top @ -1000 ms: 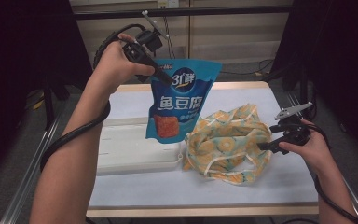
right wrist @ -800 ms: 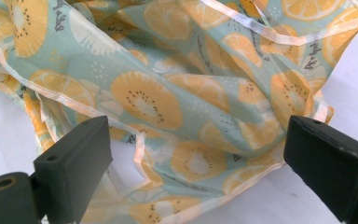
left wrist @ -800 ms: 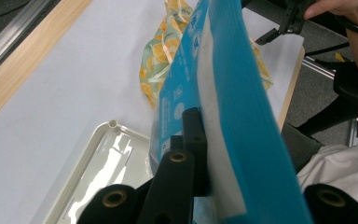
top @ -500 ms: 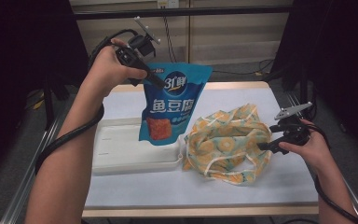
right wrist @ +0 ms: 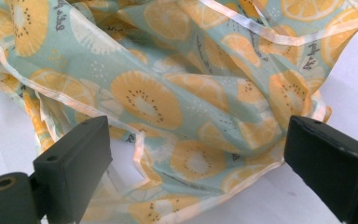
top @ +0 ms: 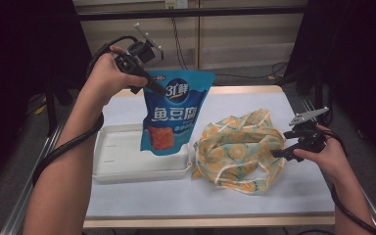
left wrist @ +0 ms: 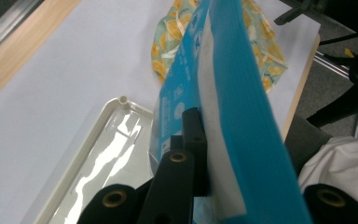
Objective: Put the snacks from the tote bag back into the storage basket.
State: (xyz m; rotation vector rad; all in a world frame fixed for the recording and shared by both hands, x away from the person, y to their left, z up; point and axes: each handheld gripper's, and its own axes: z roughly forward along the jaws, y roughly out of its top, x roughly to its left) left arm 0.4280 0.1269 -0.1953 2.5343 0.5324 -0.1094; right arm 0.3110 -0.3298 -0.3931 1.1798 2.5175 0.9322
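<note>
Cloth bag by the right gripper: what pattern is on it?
Orange citrus slices on pale green, with cream trim; the cloth bag shows best in the right gripper view.

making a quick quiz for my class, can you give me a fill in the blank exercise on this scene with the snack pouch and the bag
1. The left hand-held gripper is shut on the top of the ____ snack pouch.
2. The pouch hangs above the white ____.
3. The fabric bag is printed with slices of ____.
4. The jaws of the right hand-held gripper stand ____ beside the bag.

Missing words: blue; tray; orange; open
</note>
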